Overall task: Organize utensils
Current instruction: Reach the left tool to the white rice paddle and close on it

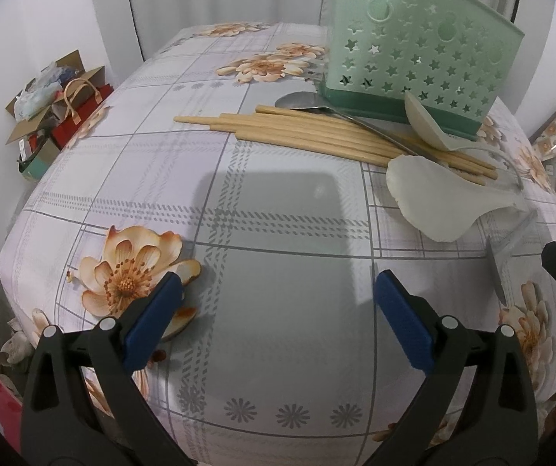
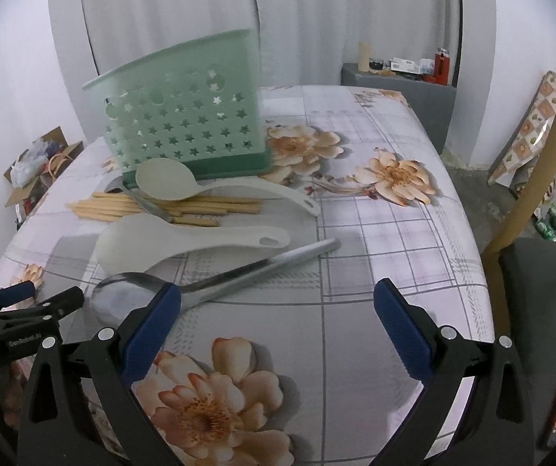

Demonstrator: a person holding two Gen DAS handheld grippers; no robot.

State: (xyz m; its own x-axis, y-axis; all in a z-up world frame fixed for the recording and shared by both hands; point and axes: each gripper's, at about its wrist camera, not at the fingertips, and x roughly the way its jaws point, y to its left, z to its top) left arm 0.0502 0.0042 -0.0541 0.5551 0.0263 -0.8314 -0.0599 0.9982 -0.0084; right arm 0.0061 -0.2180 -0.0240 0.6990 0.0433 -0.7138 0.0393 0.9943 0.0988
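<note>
I hold both tongs low over the near end of the counter, well short of the utensils. My left tongs stand wide apart with nothing between them, and my right tongs are spread the same way, empty too. I judge nothing has been sorted yet: every utensil lies flat on the flowered cloth and the holder looks empty through its star holes, though I cannot see down into it.

The green holder stands upright at the far side, its open top up, so things can be dropped in handle-first or tip-first. The utensils lie in a loose heap just in front of it, crossing one another.

Counting: two pale rice paddles. The far paddle rests across the chopsticks; the near paddle lies just in front of them. Two metal ladles: the near ladle lies closest to my right tongs, its bowl partly behind my left-hand finger, and the far ladle lies over the chopsticks beside the holder's base. The chopsticks are a bundle of roughly eight; they overlap too much for an exact count.
</note>
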